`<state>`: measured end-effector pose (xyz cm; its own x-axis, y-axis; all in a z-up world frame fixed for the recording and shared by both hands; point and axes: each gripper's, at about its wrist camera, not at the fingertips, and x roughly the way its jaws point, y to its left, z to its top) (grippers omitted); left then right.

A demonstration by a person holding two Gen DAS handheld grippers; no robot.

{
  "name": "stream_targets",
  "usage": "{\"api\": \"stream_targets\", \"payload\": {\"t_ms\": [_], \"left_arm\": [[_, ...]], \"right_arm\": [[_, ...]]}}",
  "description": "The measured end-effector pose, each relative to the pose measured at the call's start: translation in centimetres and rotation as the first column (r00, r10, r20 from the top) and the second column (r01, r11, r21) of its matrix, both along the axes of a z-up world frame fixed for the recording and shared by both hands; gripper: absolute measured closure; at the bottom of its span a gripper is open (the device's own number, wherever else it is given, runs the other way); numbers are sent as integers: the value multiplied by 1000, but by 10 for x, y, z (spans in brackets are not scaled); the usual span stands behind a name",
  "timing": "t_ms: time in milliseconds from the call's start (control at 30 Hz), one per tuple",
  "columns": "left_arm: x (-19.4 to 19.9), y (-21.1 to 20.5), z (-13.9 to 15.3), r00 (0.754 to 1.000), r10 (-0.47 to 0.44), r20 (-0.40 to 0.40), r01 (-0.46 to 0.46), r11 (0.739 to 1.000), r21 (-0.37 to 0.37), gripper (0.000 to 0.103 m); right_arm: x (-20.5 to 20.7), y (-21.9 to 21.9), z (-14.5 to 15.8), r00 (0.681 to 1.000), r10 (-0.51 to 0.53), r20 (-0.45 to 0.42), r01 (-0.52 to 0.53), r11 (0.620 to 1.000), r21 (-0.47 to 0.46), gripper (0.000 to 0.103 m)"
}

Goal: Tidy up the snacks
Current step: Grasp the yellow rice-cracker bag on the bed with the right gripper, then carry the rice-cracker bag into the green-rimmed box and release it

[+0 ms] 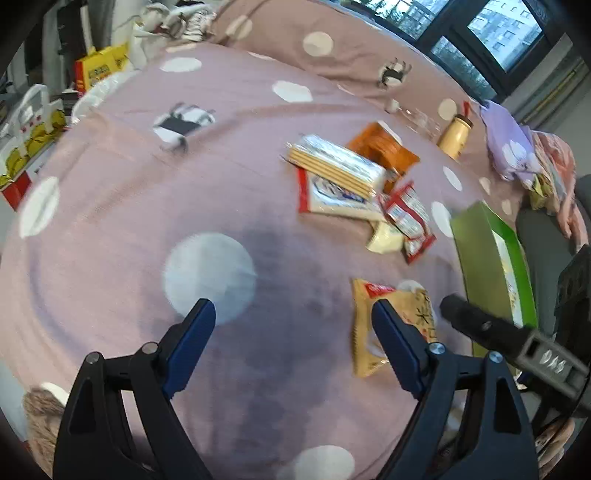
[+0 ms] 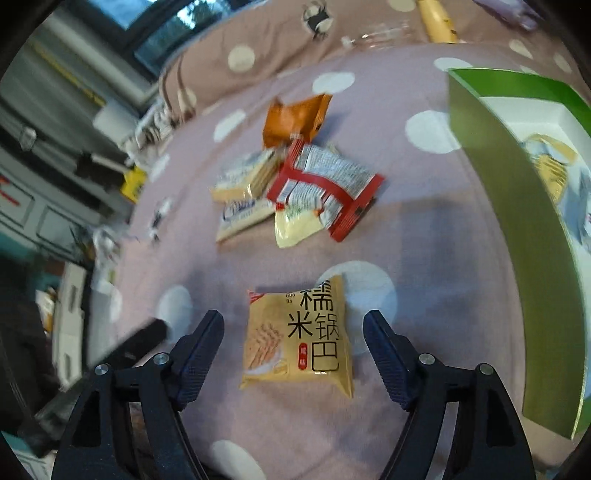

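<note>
A yellow rice-cracker packet lies flat on the pink dotted bedspread, between the open fingers of my right gripper; the pads stand clear of it on both sides. Beyond it sits a loose pile: a red-and-white packet, wafer packs, a pale yellow packet and an orange packet. A green box with snacks inside stands to the right. My left gripper hangs open over bare bedspread, left of the yellow packet. One right-gripper finger shows beside the green box.
A yellow bottle and a purple bag lie at the bed's far right. Yellow and red cartons stand past the left edge, with a window behind the bed. Cabinets line the left side.
</note>
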<state>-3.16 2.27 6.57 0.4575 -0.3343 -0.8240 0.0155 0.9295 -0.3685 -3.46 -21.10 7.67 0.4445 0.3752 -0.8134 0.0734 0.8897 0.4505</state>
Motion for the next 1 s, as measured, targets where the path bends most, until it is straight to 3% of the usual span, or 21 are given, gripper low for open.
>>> {"api": "stream_targets", "payload": {"t_ms": [167, 367, 500, 733, 1000], "left_arm": [[-5, -31, -7, 994, -106, -11, 105, 993, -57, 18], [1, -64, -23, 982, -181, -48, 176, 980, -89, 26], [7, -73, -31, 977, -198, -74, 191, 977, -94, 36], [7, -79, -34, 973, -224, -50, 217, 969, -121, 53], [2, -87, -30, 971, -238, -20, 236, 969, -80, 58]], "right_arm": [[-8, -15, -2, 999, -37, -2, 37, 998, 59, 25], [-4, -17, -16, 1000, -1, -23, 4, 990, 142, 43], [1, -13, -25, 999, 17, -44, -10, 989, 149, 52], [5, -16, -35, 998, 14, -62, -5, 990, 138, 53], [7, -16, -39, 998, 39, -53, -30, 984, 176, 53]]}}
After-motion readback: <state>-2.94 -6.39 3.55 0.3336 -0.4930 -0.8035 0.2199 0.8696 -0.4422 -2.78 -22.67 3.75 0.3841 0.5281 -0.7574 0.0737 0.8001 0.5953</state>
